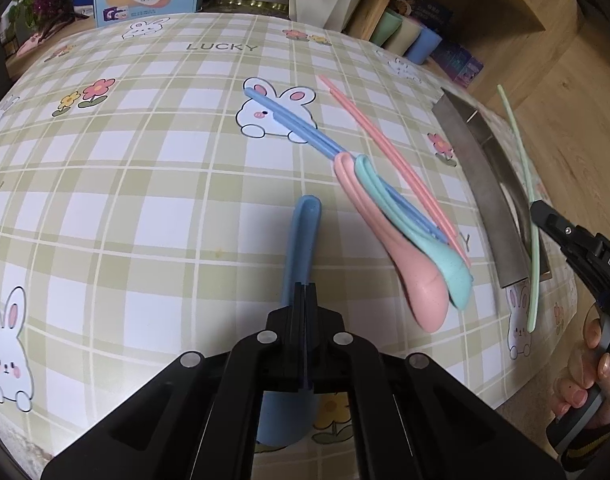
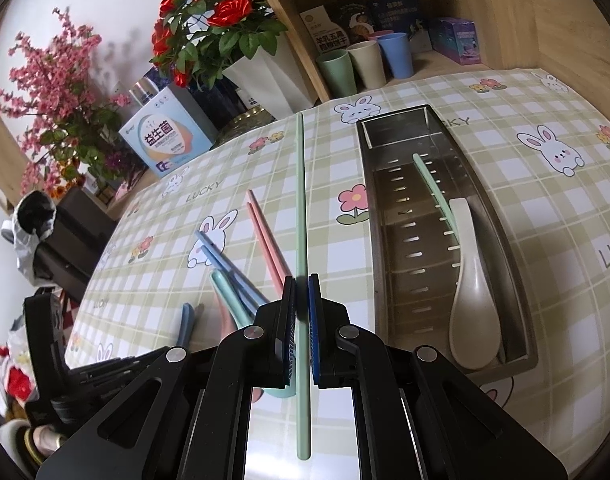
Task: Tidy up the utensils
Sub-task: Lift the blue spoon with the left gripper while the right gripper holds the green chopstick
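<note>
Four spoons point(image 1: 409, 256), six chopsticks point(image 1: 389, 160), one tray point(image 2: 517, 280)

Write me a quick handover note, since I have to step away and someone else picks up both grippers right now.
Left gripper: shut on the blue spoon, over the table.
Right gripper: shut on a green chopstick, beside the steel tray.
Done: cream spoon and another green chopstick lie in the tray.
Left on the tablecloth: pink spoon, teal spoon, blue chopsticks, pink chopsticks, lying in a loose pile. Tray the two held pieces first.
</note>
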### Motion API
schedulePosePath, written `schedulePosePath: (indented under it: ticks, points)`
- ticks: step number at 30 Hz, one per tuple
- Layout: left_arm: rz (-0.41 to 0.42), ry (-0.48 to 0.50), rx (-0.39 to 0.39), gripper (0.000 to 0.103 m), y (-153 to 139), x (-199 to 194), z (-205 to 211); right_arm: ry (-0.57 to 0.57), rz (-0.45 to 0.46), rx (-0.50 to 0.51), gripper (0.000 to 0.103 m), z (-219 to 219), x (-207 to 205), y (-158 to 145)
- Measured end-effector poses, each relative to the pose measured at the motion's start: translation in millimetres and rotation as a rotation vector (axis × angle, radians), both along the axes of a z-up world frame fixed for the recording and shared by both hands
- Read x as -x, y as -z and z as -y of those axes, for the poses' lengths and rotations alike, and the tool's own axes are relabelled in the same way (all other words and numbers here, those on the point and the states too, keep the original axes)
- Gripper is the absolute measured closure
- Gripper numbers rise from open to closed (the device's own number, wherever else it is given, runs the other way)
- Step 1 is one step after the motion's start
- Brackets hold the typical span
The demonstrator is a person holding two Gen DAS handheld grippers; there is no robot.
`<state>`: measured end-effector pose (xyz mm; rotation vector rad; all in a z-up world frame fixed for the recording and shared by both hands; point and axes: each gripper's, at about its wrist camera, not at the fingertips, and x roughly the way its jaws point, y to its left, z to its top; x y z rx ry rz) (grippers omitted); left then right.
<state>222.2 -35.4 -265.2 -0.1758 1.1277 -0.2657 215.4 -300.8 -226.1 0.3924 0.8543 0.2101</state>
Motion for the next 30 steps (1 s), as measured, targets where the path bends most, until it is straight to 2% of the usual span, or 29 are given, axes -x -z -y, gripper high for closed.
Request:
schedulePosePath:
  ticks: [3,6,15,22,30]
  points:
    - [-0.002,0.035,-0.011,0.090,-1.7,1.8,-0.6,-0.001,0.005,-0.005,0.097,-0.4,0.1,-1.4]
    - [0.014,0.065,-0.055,0.078,-3.8,6.1,0.0,-0.008,0.011,-0.011,0.097,-1.7,-0.2,-2.7]
    - [0.062,0.106,-0.130,0.078,-16.5,8.6,-4.8,-0.002,0.012,-0.030,0.097,2.8,-0.3,-2.5]
    - [-0.016,0.125,-0.200,0.078,1.7,10.3,-3.6,-0.007,0.013,-0.042,0.097,2.3,-0.8,-0.5]
    - [0.002,0.147,-0.323,0.078,3.7,17.9,10.8,0.003,0.014,-0.050,0.097,5.2,0.8,-0.1]
